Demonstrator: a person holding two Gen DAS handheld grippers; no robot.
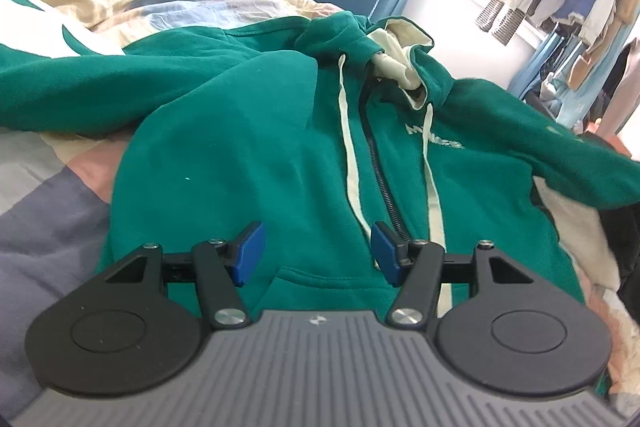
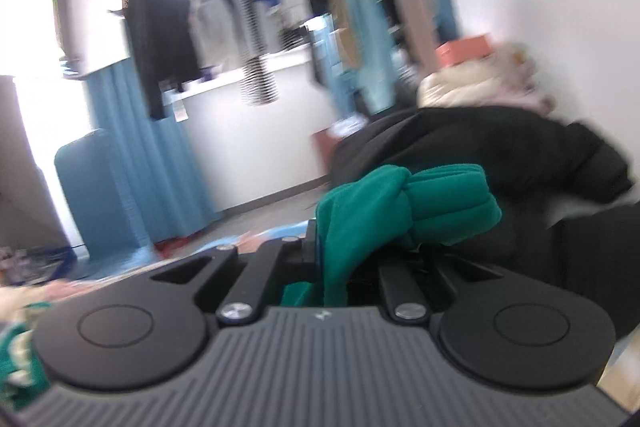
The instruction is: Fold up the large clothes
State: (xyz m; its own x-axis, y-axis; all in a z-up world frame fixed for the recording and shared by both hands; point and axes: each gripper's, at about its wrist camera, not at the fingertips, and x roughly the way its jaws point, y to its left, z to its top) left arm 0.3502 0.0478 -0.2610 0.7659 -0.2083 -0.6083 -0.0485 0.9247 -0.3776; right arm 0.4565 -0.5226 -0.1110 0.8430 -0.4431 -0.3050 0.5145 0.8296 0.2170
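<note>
Right wrist view shows our right tongs (image 2: 320, 247) pinching a bunched sleeve of the green hoodie (image 1: 260, 147) spread on the bed (image 1: 48, 195), left tongs (image 1: 318, 251) spread above its hem, and a thick bunch could slip free.
</note>
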